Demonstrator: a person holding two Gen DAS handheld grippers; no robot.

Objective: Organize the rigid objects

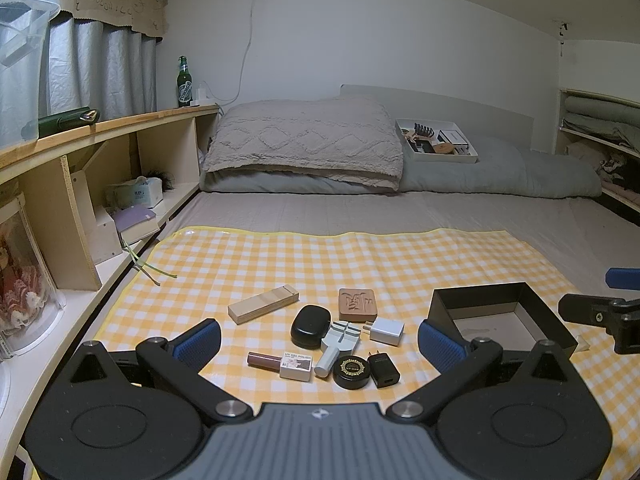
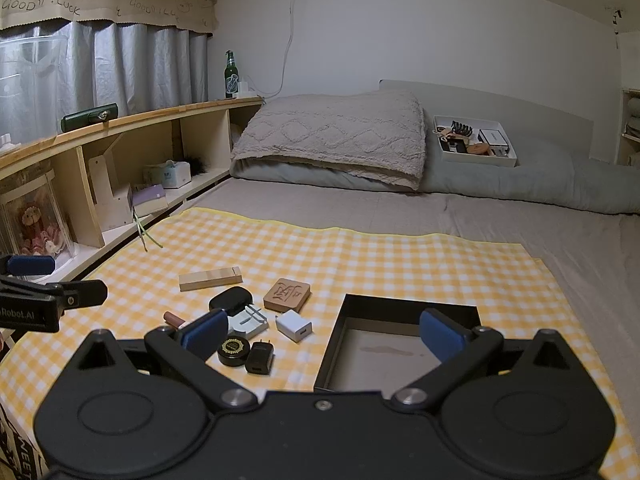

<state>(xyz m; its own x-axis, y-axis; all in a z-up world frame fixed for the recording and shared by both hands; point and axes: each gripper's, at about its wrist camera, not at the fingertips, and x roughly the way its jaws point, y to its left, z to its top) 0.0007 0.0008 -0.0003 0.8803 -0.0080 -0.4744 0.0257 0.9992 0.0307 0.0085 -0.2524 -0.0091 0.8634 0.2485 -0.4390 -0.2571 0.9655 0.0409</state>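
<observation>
Eight small things cluster mid-frame on the checked cloth (image 1: 360,256): one wood block (image 1: 263,304), two chargers, one jar. One black box (image 1: 502,316), empty, lower right. Left tongs (image 1: 320,342) and right tongs (image 2: 322,334) both gape wide, holding nothing.

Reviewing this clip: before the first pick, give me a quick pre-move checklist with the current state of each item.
1. Left gripper open and holding nothing: ok.
2. Right gripper open and holding nothing: ok.
3. Black box upright, open side up, nothing inside: ok.
4. Items on the checkered mat beside the box, not in it: ok.
5. Pick clearance: not ok; the black round jar touches the black charger, and the grey tool is crowded by the black case.
6. White charger lies apart from its neighbours: ok.
</observation>
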